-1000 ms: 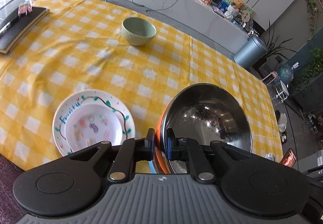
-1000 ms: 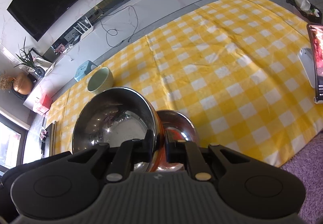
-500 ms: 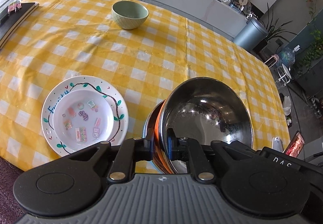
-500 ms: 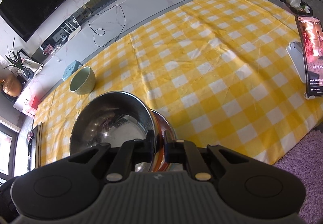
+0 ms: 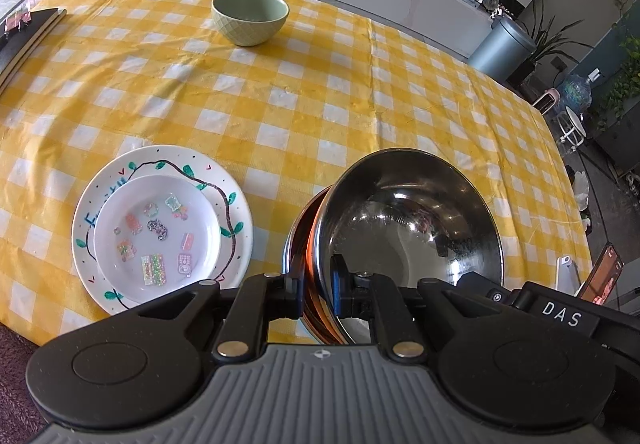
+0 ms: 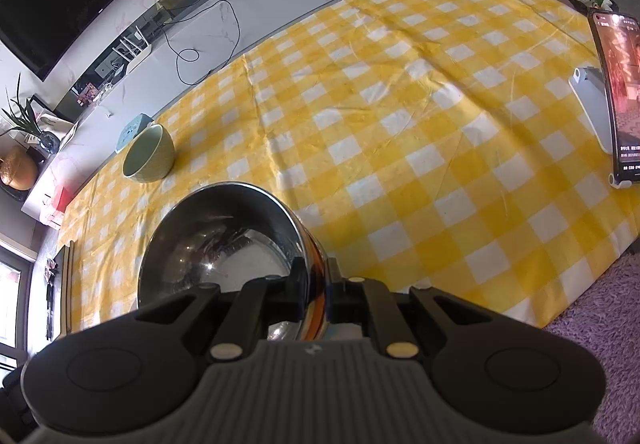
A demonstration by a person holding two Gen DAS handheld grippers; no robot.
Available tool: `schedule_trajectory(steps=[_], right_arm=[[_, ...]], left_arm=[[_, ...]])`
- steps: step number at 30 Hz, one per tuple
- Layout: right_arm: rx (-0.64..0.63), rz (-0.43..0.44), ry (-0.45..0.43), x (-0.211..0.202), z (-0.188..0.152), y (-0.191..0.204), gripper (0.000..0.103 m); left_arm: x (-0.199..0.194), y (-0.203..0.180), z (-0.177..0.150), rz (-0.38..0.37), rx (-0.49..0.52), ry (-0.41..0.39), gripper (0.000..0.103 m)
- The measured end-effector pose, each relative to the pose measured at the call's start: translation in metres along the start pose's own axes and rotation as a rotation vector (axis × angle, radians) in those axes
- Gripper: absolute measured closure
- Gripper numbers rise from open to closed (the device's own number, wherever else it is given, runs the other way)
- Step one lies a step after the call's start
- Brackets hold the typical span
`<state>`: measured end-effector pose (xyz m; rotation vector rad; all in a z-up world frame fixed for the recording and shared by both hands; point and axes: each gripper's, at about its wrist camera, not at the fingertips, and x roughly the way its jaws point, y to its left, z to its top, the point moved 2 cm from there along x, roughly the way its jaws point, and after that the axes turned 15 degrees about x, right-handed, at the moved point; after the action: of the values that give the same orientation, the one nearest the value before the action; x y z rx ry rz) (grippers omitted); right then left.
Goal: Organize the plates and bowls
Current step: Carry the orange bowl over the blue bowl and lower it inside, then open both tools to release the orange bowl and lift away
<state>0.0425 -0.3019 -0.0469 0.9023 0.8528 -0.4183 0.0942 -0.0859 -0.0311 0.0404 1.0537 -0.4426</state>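
My left gripper is shut on the near rim of a large steel bowl. My right gripper is shut on the same steel bowl at its other rim. A second steel bowl's rim shows just under it, the two nearly nested. A small white plate lies on a larger painted plate to the left. A green ceramic bowl stands far back on the yellow checked tablecloth; it also shows in the right wrist view.
A phone on a white stand is at the table's right edge. A dark book lies at the far left. A purple rug is below the near edge. A grey bin and a low counter stand beyond the table.
Both grippers have lowered the large steel bowl over the second steel bowl, which now shows only as a rim. Both views have tilted down toward the table.
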Motion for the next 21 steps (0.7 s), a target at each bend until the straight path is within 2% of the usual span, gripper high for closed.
schedule_trajectory(steps=[11,13,17,21], right_arm=[[0.007,0.004,0.013,0.007,0.001,-0.003,0.096],[0.012,0.005,0.015,0.007,0.001,-0.003,0.092],[0.025,0.008,0.015,0.008,0.002,-0.006,0.092],[0.027,0.014,-0.004,0.004,0.003,-0.006,0.091]], left_arm=[[0.003,0.0,0.003,0.0,0.022,-0.026,0.088],[0.002,-0.001,0.003,0.0,0.03,-0.034,0.081],[0.0,-0.001,0.003,-0.006,0.038,-0.048,0.077],[-0.008,-0.001,0.006,0.02,0.056,-0.084,0.066]])
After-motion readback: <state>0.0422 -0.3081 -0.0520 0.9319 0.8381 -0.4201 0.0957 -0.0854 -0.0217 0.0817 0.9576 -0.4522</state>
